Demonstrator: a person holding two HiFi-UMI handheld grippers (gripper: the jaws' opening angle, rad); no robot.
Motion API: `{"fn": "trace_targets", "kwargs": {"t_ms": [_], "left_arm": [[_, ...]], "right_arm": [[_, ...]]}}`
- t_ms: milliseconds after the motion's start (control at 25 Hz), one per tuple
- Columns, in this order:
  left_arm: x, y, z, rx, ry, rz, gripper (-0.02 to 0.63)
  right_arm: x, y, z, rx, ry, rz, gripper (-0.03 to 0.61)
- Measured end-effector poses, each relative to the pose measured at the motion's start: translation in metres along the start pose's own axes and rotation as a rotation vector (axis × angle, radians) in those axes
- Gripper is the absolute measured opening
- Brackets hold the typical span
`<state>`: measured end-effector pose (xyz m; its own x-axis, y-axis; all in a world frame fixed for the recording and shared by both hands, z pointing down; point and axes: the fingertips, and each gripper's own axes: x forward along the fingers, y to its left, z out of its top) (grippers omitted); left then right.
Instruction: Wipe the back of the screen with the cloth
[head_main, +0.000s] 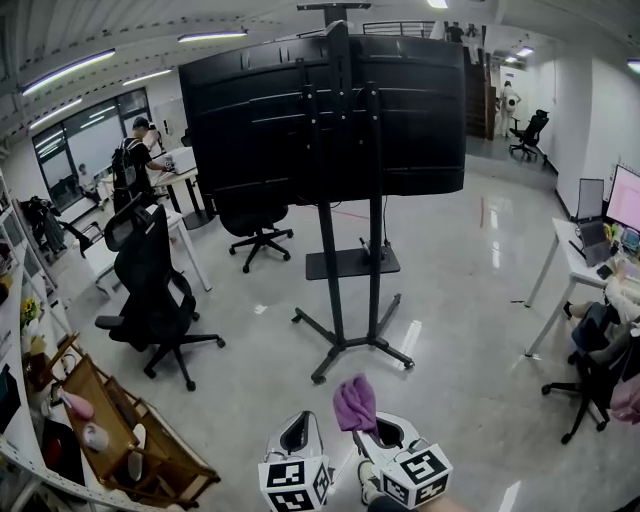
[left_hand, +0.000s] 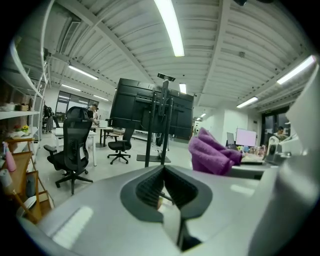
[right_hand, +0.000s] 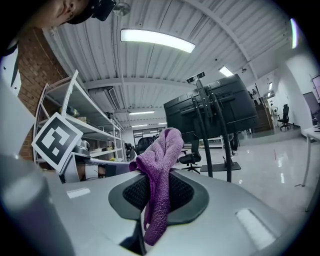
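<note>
The black back of a large screen on a wheeled floor stand faces me; it also shows in the left gripper view, screen, and in the right gripper view, screen. My right gripper is shut on a purple cloth, well short of the screen; the cloth hangs out of its jaws. My left gripper sits beside it, jaws shut with nothing between them, left gripper. The cloth shows to its right.
Black office chairs stand left of the stand, another chair under the screen. A wooden shelf lies at lower left. Desks with seated people are at right. A person stands at a far desk.
</note>
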<state>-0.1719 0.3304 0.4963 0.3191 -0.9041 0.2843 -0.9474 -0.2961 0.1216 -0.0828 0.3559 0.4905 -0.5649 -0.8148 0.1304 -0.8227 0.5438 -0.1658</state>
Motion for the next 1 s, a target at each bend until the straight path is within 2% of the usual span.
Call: {"fn": "trace_targets", "kwargs": {"t_ms": [200,320,520,800,1000], "left_arm": [[0.073,0.022,0.029,-0.019,0.001,0.044,0.008],[0.117,0.035,0.055,-0.025,-0.02,0.077,0.008],[0.179,0.054,0.086,-0.036,-0.053,0.114,0.008],[0.238,0.085,0.108,-0.02,-0.016,0.15,0.008],[0.282,0.134,0.14,0.003,-0.02,0.179,0.008]], "right_arm": [[0.071,-0.041,0.024,-0.023,0.006,0.068,0.058],[0.113,-0.076,0.043,-0.075,-0.003,0.102,0.058],[0.168,-0.116,0.072,-0.088,-0.019,0.151,0.058],[0.239,-0.137,0.09,-0.144,0.008,0.226,0.058],[0.315,-0.142,0.119,-0.213,-0.014,0.275,0.058]]}}
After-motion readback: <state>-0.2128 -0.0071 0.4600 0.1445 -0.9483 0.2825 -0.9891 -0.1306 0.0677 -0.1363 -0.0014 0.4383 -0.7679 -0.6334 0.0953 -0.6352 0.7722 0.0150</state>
